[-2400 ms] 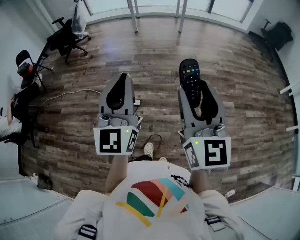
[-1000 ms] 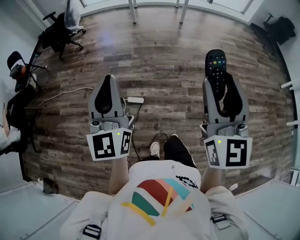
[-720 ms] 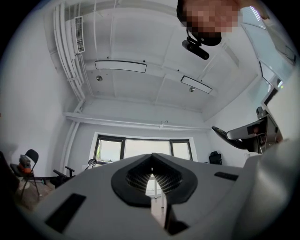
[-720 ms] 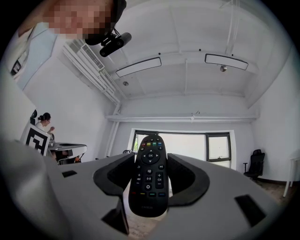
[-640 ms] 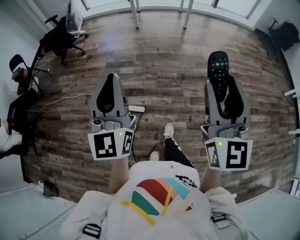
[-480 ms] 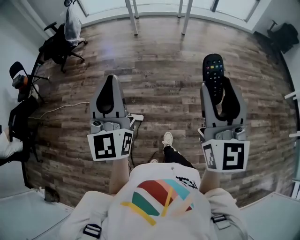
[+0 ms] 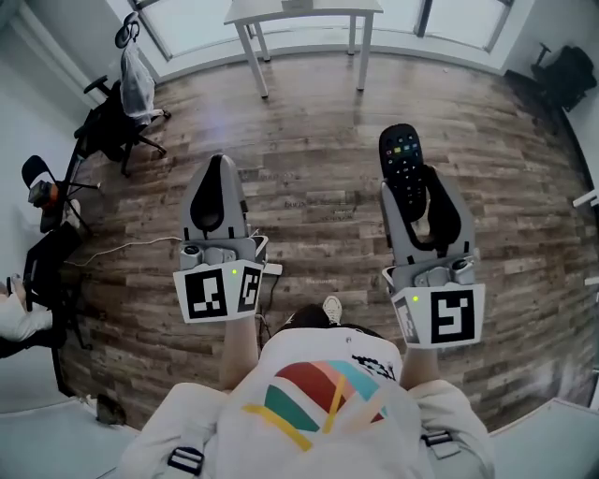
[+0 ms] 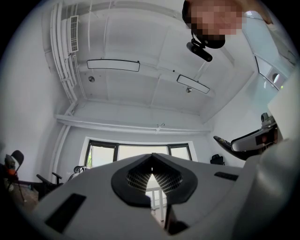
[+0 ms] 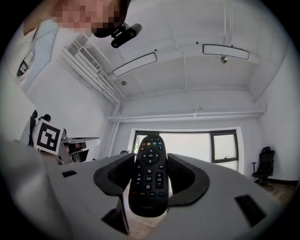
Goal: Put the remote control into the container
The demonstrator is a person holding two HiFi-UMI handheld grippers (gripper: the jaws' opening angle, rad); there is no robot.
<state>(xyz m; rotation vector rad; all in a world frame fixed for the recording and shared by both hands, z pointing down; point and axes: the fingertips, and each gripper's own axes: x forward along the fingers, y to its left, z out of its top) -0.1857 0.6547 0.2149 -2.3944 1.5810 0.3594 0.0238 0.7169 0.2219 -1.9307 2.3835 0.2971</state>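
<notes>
Ahead of me a white surface (image 7: pixel 301 11) has slid into the top centre of the head view, where half a second ago only its legs showed; the right hand-held gripper (image 7: pixel 412 187) has drifted a little left and lower in the frame; the left has barely shifted.

I carry the remote control (image 7: pixel 401 154) pinched at its lower half between the right jaws, button side facing the gripper's own camera, its upper end jutting past the jaw tips above the wooden floor (image 7: pixel 309 122), right of centre in the head view.

The left hand-held gripper (image 7: pixel 217 168), left of centre, rides with its jaws pressed together on nothing.

An office chair (image 7: pixel 117 117) stands at the upper left, well apart from both grippers.

No container shows in any view; whether one sits on the white surface I cannot tell, since only its near edge is in frame.

As I judge it, the step in hand is the carry, with the pick-up done and the placing not begun; the next move calls for finding the container, then bringing the remote over its opening before the right jaws let go.
</notes>
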